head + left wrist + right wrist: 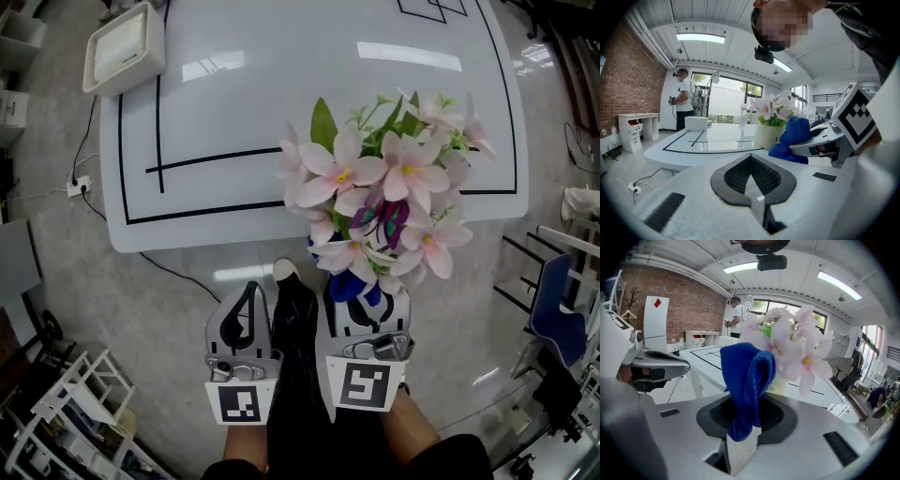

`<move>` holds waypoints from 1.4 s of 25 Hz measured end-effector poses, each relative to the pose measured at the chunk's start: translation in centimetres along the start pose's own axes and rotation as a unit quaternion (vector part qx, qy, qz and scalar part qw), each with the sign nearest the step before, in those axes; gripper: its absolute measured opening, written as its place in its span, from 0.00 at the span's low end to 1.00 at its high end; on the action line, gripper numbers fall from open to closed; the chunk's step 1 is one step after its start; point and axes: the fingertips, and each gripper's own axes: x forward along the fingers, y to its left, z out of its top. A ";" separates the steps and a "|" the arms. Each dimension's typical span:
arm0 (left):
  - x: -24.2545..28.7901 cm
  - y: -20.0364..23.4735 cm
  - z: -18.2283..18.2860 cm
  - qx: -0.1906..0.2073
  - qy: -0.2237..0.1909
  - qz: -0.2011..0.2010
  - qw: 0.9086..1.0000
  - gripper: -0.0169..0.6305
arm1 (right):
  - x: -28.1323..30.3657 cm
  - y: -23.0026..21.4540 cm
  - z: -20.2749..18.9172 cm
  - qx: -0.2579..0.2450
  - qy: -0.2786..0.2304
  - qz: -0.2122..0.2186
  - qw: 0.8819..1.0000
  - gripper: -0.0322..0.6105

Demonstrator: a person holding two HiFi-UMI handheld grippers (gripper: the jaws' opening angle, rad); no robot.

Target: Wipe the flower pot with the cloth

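A white flower pot (765, 136) with pink artificial flowers (380, 192) stands at the near edge of the white table (309, 84). In the head view the blooms hide the pot. My right gripper (367, 298) is shut on a blue cloth (347, 286), which it holds just below the flowers at the table edge. In the right gripper view the cloth (747, 380) sticks up between the jaws, with the flowers (797, 343) right behind it. My left gripper (251, 289) hangs to the left of the right one, off the table, jaws together and holding nothing (751, 159).
A white box (122, 47) sits at the table's far left corner. On the floor lie a power strip (80, 185) and its cable. A blue chair (553, 309) stands at the right and white racks (56, 422) at the lower left. A person (684, 98) stands beyond the table.
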 end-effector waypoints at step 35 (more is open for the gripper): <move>-10.7 -16.2 18.8 0.032 -0.031 -0.016 0.999 0.04 | -23.8 -9.6 12.0 0.051 -0.114 0.187 0.974 0.21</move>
